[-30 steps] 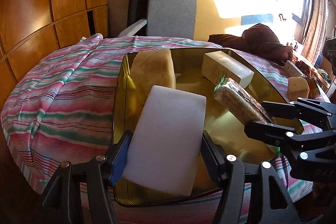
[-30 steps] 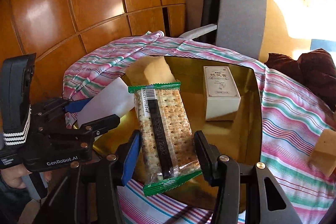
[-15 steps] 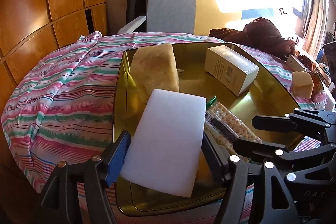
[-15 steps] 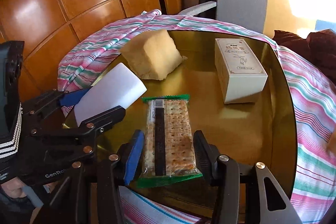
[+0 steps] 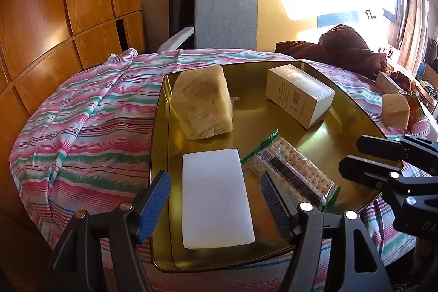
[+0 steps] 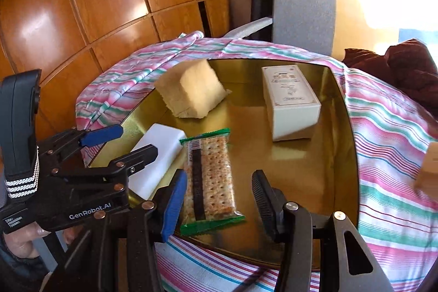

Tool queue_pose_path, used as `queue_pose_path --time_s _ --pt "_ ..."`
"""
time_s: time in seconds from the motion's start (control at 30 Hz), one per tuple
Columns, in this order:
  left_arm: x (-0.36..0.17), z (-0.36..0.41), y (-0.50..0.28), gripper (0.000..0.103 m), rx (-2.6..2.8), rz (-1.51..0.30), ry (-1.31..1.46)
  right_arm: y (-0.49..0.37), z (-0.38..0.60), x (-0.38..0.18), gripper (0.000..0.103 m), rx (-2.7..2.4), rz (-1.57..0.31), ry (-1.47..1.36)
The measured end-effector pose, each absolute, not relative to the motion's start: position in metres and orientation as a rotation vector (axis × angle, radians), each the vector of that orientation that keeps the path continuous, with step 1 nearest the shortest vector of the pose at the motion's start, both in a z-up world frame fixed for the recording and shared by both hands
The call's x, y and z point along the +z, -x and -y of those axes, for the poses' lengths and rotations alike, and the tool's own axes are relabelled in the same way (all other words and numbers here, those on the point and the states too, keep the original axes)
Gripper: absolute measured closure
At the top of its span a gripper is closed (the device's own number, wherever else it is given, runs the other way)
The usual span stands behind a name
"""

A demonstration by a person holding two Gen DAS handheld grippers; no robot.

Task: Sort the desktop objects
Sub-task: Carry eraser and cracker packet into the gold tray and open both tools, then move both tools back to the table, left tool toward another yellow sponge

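Lengthwise, cracker packet pointing away

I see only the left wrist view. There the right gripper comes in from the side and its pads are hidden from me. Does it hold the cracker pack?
Observer: No. In the right wrist view the cracker pack lies flat on the gold tray. It shows between the fingers of the right gripper, with a clear gap at the black pad.
Operator: How does my own gripper look from there?
Observer: The left gripper stands open at the white block; its black finger crosses in front of the block.
Operator: Who holds it?
Observer: A hand grips its handle at the lower left edge.
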State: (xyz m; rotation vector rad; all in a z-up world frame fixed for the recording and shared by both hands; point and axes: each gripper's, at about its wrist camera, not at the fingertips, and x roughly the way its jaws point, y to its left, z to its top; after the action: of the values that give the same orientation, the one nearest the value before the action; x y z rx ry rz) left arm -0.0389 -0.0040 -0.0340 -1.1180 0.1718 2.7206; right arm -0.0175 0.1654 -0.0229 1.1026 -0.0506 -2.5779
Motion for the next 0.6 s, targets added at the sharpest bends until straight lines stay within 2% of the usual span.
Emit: queue_pose_path --time_s 0.3,0.6 --pt "-0.015 -0.036 0.023 0.033 2.655 -0.224 1.023 -0.006 -0.213 -0.01 0.05 -2.713 0.139 -1.022" --pt "-0.009 -0.118 0.013 0.033 2.477 -0.28 0.953 -0.041 -0.309 -0.015 0.049 -2.956 0.278 -1.046"
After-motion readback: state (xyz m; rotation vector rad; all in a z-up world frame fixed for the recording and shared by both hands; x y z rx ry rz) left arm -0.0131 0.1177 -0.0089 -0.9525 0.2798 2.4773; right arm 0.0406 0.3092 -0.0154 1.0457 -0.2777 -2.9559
